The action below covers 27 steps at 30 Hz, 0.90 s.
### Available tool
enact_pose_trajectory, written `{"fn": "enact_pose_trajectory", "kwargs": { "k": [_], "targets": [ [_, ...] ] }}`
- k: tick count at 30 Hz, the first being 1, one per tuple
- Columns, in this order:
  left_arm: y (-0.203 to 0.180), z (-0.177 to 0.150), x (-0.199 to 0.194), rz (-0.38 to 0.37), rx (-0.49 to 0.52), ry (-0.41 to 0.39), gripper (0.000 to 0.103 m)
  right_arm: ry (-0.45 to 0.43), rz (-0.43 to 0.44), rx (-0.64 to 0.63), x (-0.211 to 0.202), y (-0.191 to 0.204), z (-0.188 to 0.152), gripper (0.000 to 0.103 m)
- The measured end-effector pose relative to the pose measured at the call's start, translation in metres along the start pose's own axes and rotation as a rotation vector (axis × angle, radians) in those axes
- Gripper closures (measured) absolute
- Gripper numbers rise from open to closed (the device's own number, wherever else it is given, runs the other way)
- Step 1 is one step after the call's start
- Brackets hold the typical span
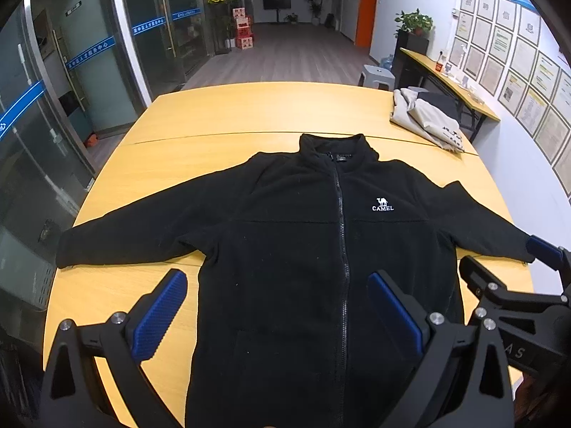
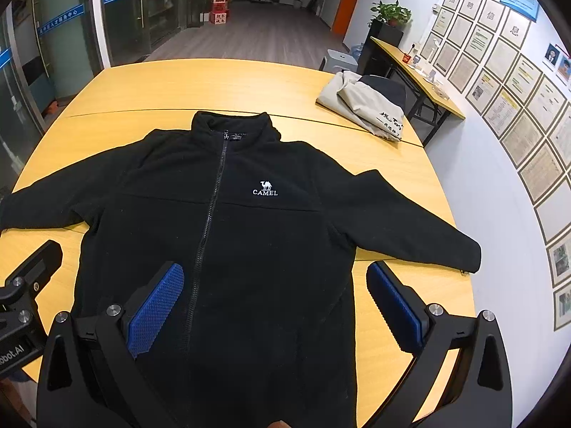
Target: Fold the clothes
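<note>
A black fleece jacket (image 1: 303,249) (image 2: 249,235) with a white CAMEL logo lies flat and zipped on the yellow table (image 1: 232,114) (image 2: 200,85), collar away from me, both sleeves spread out sideways. My left gripper (image 1: 276,312) hovers open above the jacket's lower left half, nothing between its blue pads. My right gripper (image 2: 274,306) hangs open over the lower right half, also holding nothing. In the left wrist view the right gripper (image 1: 517,271) shows at the right edge, near the right sleeve's cuff. The left gripper's black body (image 2: 25,285) shows at the left edge of the right wrist view.
A crumpled grey and dark garment (image 1: 428,117) (image 2: 367,103) lies at the table's far right corner. A narrow side table (image 2: 417,75) and a grey stool (image 1: 376,75) stand beyond it by the wall of framed papers. Glass doors line the left side.
</note>
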<state>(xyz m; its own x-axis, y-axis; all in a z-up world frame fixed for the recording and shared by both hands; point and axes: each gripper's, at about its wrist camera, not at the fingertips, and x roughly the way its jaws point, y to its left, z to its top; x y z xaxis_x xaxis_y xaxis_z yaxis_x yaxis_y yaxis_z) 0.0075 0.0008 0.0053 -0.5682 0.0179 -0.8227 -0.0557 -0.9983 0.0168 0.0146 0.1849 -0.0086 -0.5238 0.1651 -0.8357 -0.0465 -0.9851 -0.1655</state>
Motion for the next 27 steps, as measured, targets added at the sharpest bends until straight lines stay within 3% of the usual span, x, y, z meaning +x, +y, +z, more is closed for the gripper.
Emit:
{"fn": "enact_pose_trajectory", "kwargs": {
  "k": [19,27],
  "targets": [
    [0.028,-0.004,0.012,-0.048,-0.002,0.029,0.000,0.020,-0.105,0.016,-0.015,0.022,-0.006,0.000],
    [0.029,-0.006,0.015,-0.033,-0.001,0.037,0.000,0.017,-0.097,0.020,-0.014,0.021,-0.009,0.000]
  ]
}}
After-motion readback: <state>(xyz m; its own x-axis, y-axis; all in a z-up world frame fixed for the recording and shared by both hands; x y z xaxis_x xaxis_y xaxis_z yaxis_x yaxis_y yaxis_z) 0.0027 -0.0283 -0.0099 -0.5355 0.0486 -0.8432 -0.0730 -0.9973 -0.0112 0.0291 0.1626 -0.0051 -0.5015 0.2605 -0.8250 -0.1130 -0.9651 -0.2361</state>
